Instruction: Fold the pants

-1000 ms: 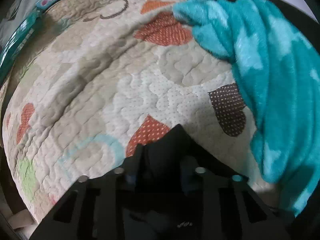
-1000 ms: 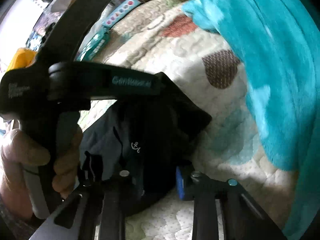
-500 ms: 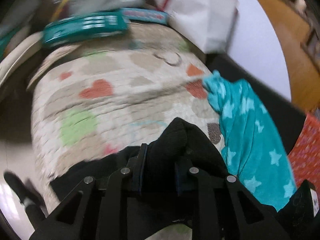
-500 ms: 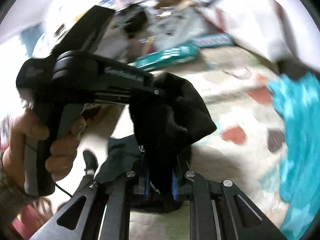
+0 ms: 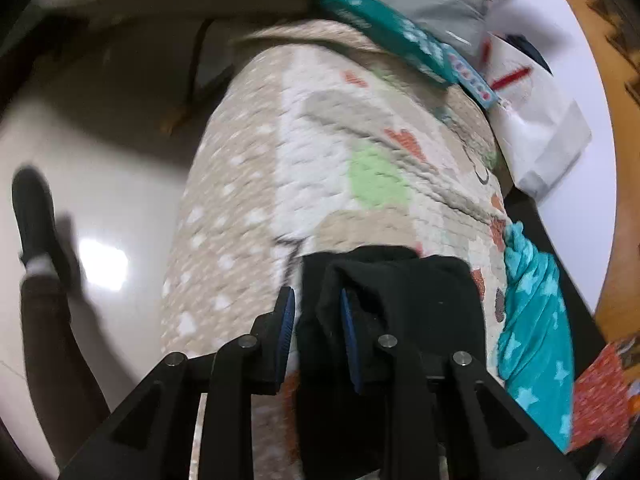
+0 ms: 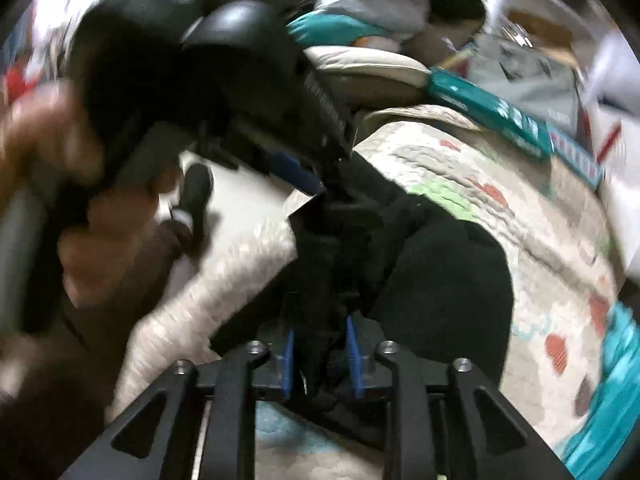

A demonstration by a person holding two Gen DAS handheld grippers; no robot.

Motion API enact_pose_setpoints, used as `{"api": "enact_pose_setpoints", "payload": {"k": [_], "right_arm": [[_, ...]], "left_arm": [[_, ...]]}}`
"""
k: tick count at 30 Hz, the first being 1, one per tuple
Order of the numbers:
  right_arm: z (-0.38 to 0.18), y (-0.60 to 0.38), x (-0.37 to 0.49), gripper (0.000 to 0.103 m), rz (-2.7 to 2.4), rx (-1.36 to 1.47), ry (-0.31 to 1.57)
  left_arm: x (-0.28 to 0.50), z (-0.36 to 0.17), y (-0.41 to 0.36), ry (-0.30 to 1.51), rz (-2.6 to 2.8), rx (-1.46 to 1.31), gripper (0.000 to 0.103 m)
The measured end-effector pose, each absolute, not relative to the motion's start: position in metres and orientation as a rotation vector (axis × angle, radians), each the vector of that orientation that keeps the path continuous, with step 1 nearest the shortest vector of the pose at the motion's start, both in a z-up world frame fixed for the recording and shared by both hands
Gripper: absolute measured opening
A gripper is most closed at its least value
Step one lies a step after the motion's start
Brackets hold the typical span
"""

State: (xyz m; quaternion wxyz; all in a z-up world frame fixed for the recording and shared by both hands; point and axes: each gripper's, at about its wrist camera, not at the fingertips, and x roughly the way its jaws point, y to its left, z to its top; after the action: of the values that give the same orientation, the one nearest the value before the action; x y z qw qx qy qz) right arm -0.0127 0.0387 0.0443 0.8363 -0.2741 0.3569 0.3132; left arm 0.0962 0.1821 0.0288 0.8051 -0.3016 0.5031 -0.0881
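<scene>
The black pants (image 5: 404,300) hang bunched over the quilted heart-print blanket (image 5: 320,168). My left gripper (image 5: 316,312) is shut on a fold of the black pants between its blue pads. My right gripper (image 6: 320,340) is shut on another part of the pants (image 6: 440,280), lifted above the quilt (image 6: 500,208). The left gripper's black body (image 6: 240,80) and the hand holding it fill the upper left of the right wrist view, close beside my right gripper.
A teal star-print fleece (image 5: 536,328) lies along the quilt's right edge. A teal box (image 5: 396,40) and white bag (image 5: 536,120) sit at the far end. Glossy floor (image 5: 100,200) with a foot in a black sock (image 5: 36,216) is left.
Both grippers have lifted and swung left with the pants, away from the teal fleece. The view now looks down the quilt's left side to the floor.
</scene>
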Motion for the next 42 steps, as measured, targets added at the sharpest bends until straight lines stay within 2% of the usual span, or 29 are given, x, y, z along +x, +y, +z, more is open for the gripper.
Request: {"api": "enact_pose_setpoints", "payload": {"k": [1,3,4,6,15,19,23,25,27,35,42], "right_arm": [[0.040,0.040,-0.018,0.052,0.676,-0.602,0.748],[0.038,0.044,-0.029,0.064,0.702,-0.628,0.729],[0.039,0.045,-0.035,0.069,0.718,-0.634,0.719],[0.042,0.043,-0.042,0.071,0.731,-0.635,0.705],[0.085,-0.021,-0.057,0.072,0.754,-0.500,0.709],[0.102,-0.064,-0.030,0.074,0.625,-0.377,0.724],[0.106,-0.097,0.000,0.074,0.524,-0.232,0.768],[0.105,-0.108,0.009,0.074,0.507,-0.163,0.790],[0.103,-0.113,0.014,0.074,0.501,-0.130,0.807],[0.090,-0.102,0.049,0.074,0.497,-0.039,0.863],[0.070,-0.103,0.097,0.074,0.458,0.192,0.945]], "left_arm": [[0.093,0.025,0.189,1.077,-0.195,-0.679,0.028],[0.086,0.023,0.202,1.060,-0.189,-0.731,0.034],[0.082,0.023,0.207,1.049,-0.178,-0.744,0.035],[0.077,0.026,0.214,1.032,-0.146,-0.750,0.035],[0.064,0.058,0.205,0.973,-0.027,-0.676,0.036],[0.076,0.065,0.162,0.999,-0.062,-0.546,0.047],[0.104,0.044,0.134,1.071,-0.011,-0.405,0.049],[0.116,0.029,0.134,1.096,0.044,-0.374,0.069],[0.120,0.021,0.139,1.109,0.081,-0.394,0.076],[0.078,0.045,0.168,1.021,0.080,-0.588,0.076],[0.052,0.038,0.165,0.989,0.148,-0.619,0.076]]}}
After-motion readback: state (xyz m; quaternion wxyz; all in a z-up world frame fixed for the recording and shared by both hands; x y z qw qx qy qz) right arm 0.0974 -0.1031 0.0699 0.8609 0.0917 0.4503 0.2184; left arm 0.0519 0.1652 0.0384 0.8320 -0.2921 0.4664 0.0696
